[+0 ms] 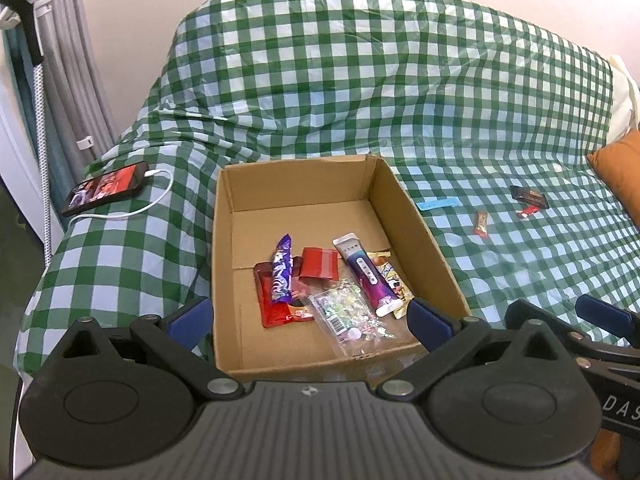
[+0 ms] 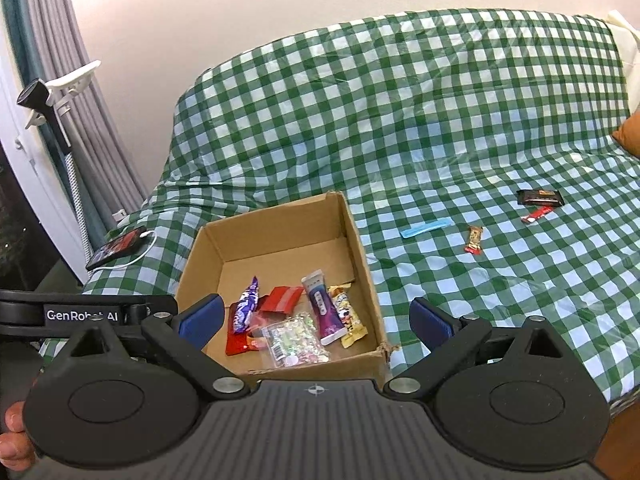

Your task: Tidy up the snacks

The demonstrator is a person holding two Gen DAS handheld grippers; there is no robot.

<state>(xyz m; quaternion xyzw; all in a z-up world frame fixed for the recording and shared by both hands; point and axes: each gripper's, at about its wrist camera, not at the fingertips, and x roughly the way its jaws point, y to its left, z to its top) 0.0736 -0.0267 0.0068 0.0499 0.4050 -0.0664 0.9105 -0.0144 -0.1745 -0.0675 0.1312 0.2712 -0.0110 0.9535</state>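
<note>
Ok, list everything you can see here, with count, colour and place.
Cardboard box: one, brown, open, on the checked cover.
Snack packets in box: about seven; purple, red, clear, gold.
Loose snacks: four, right of the box; blue strip, gold-red bar, black pack, red stick.
Checked cover: one, green-white, over the furniture.
Phone: one, black, charging, left of the box.
Orange cushion: one, far right.
Left tongs: open, empty.
Right tongs: open, empty.

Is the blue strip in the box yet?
No, the blue strip lies on the checked cloth to the right of the box, outside its wall.
</note>
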